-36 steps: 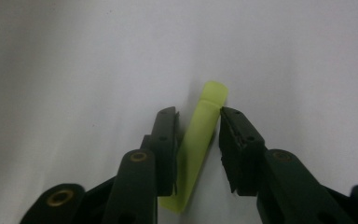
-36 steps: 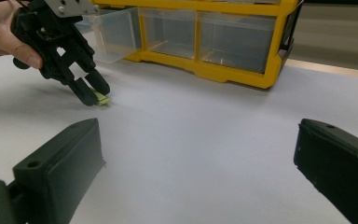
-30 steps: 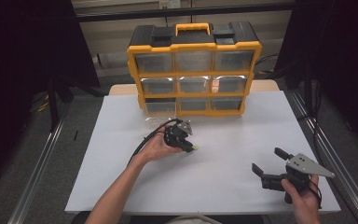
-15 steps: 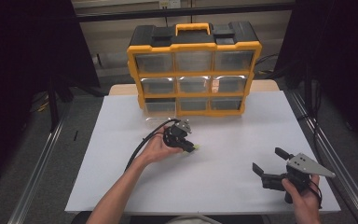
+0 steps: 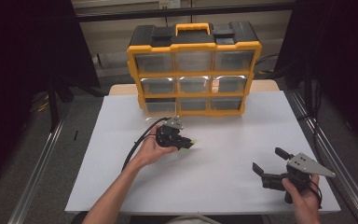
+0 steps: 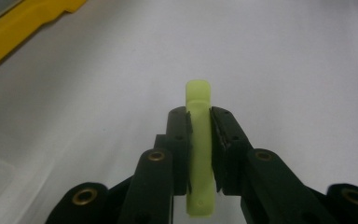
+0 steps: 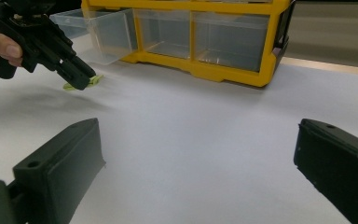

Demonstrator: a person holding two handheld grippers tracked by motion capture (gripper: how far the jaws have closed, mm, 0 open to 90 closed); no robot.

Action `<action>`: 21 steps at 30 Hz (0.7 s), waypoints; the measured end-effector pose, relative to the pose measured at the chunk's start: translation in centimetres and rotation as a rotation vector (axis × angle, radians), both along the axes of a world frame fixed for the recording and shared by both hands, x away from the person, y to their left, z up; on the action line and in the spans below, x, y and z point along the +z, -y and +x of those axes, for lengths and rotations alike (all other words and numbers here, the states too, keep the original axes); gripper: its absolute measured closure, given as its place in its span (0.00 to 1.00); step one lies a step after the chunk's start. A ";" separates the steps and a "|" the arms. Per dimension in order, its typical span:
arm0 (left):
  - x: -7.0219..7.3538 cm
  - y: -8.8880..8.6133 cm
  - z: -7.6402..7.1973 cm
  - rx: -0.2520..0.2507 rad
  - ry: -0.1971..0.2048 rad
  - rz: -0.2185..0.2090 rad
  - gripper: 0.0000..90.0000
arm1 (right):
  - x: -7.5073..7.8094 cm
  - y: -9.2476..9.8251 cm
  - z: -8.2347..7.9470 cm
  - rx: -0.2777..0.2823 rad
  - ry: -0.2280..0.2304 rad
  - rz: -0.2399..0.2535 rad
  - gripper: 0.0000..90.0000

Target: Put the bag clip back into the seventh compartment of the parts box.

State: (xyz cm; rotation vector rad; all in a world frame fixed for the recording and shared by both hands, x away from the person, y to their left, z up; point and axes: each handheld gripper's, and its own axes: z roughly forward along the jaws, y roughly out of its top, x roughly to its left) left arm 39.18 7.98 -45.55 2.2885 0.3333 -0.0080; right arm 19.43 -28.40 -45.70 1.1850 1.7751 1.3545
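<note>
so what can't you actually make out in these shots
- Green piece, left gripper view: jaws cover its sides, bottom edge cuts it off; its kind is unclear.
- Organizer drawers, high view: glare hides any contents.
- Pulled-out drawer, right gripper view: left gripper covers part.

A lab test bench: white table [image 5: 223,163], metal rails [image 5: 37,172], yellow drawer organizer [image 5: 193,70] (dark curtains around).

worktop [image 5: 223,158] matt white, smooth. organizer [image 5: 194,70] glossy yellow-black plastic, drawers clear plastic. left gripper [image 6: 199,140] matt black plastic, brass-look rivets. clip [image 6: 199,154] pale green plastic, smooth.
</note>
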 end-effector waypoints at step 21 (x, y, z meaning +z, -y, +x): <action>1.8 -3.3 -1.8 0.120 0.040 -0.219 0.87 | 0.1 0.0 0.2 0.007 0.003 0.026 0.00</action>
